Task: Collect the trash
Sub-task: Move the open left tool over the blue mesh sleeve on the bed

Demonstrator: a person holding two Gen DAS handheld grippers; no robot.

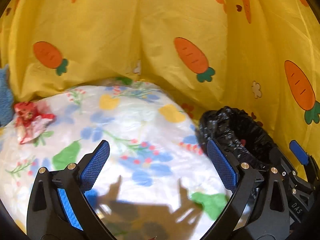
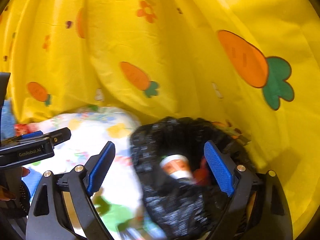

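One paper cup [image 2: 177, 169] lies in the black-lined bin [image 2: 152, 140], between and below my right tongs [image 2: 160, 166], which gape wide and empty. My left tongs [image 1: 158, 164] gape empty too; one red wrapper [image 1: 32, 120] lies far left on the table [image 1: 140, 124].

Curtain [image 1: 160, 30]: bright yellow, printed with orange carrots with green tops, small orange flowers.
Counter cover [image 1: 140, 132]: glossy white, blue and yellow flowers, green leaves, tiny red buds.
Crumpled wrapper [image 1: 32, 120]: red and white.
Bin liner [image 2: 180, 200]: shiny black.
Paper cup [image 2: 177, 168]: white with an orange band.
Left gripper [image 1: 158, 166]: black frame, blue dimpled pads.
Right gripper [image 2: 160, 168]: black with blue pads.
Cloth at left edge [image 1: 5, 100]: light blue.
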